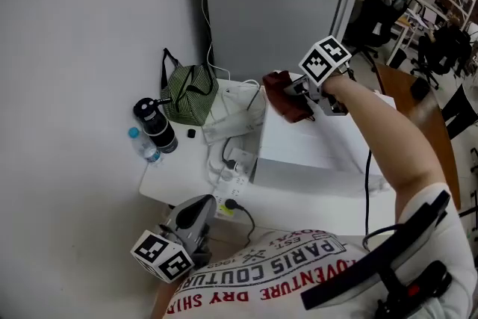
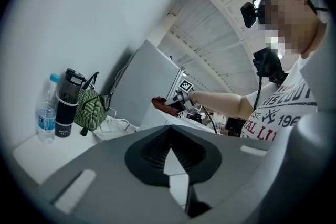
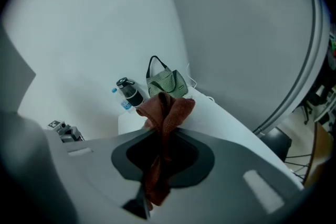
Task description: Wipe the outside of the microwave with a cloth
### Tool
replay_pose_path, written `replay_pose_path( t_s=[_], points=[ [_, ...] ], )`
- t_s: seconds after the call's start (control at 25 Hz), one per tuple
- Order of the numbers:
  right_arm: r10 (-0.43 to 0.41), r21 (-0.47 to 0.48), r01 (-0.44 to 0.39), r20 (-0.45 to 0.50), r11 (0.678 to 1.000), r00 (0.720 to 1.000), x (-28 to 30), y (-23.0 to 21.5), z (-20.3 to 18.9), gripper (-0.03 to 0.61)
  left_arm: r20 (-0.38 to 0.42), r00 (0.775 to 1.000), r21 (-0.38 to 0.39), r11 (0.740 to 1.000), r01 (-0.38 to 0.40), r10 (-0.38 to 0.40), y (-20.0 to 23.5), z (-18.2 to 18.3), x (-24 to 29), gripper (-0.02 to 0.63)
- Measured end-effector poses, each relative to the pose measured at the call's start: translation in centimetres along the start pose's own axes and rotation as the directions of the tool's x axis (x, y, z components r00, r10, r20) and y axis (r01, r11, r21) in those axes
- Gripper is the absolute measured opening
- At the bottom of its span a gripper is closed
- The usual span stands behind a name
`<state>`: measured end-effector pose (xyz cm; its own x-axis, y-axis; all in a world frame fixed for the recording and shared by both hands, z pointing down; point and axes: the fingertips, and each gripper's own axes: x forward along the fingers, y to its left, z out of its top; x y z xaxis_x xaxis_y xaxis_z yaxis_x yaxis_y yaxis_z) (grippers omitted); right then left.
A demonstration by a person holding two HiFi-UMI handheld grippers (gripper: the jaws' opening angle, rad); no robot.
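The microwave [image 1: 299,146] sits mid-frame on the counter [image 1: 175,179]. The cloth [image 1: 286,99] hangs bunched at its far upper-left top corner, pinched in the right gripper [image 1: 308,95]. The bare top stretches toward lower right, which is probably the easiest sweep. A striped bag [image 1: 190,95] and cables [image 1: 228,160] crowd the left side. The left gripper [image 1: 198,211] is low, pressed together and empty.

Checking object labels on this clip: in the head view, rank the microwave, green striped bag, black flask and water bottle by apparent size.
1. microwave
2. green striped bag
3. black flask
4. water bottle, smallest, and partly hidden behind the flask
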<state>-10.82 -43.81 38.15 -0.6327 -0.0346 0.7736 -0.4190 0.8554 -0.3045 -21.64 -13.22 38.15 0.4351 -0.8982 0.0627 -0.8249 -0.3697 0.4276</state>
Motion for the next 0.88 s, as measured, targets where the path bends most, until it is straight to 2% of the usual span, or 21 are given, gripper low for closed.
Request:
replay_pose_path(
  t_s=[0.24, 0.44, 0.64, 0.76, 0.88],
  points=[
    [-0.026, 0.007, 0.026, -0.001, 1.000, 1.000, -1.2, -2.0, -1.2, 0.044, -0.043, 0.998, 0.001, 0.999, 0.053, -0.053, -0.7, -0.6, 1.9, 0.006],
    [-0.076, 0.077, 0.075, 0.002, 0.994, 0.997, -5.0, -6.0, -4.9, 0.044, -0.084, 0.987, -0.005, 0.991, 0.134, -0.134, -2.0, -1.6, 5.2, 0.006],
    [-0.167, 0.190, 0.161, 0.019, 0.969, 0.986, -11.2, -11.0, -10.5, 0.044, -0.111, 0.968, 0.001, 0.974, 0.225, -0.224, -4.7, -2.4, 9.7, 0.006],
    [-0.232, 0.245, 0.222, 0.014, 0.944, 0.973, -14.9, -13.5, -14.0, 0.044, -0.139, 0.945, -0.006, 0.954, 0.299, -0.297, -6.6, -3.2, 12.3, 0.006],
    [-0.263, 0.294, 0.249, 0.011, 0.923, 0.965, -17.3, -15.3, -17.0, 0.044, -0.158, 0.923, -0.003, 0.935, 0.354, -0.350, -8.6, -3.9, 13.7, 0.006]
  ],
)
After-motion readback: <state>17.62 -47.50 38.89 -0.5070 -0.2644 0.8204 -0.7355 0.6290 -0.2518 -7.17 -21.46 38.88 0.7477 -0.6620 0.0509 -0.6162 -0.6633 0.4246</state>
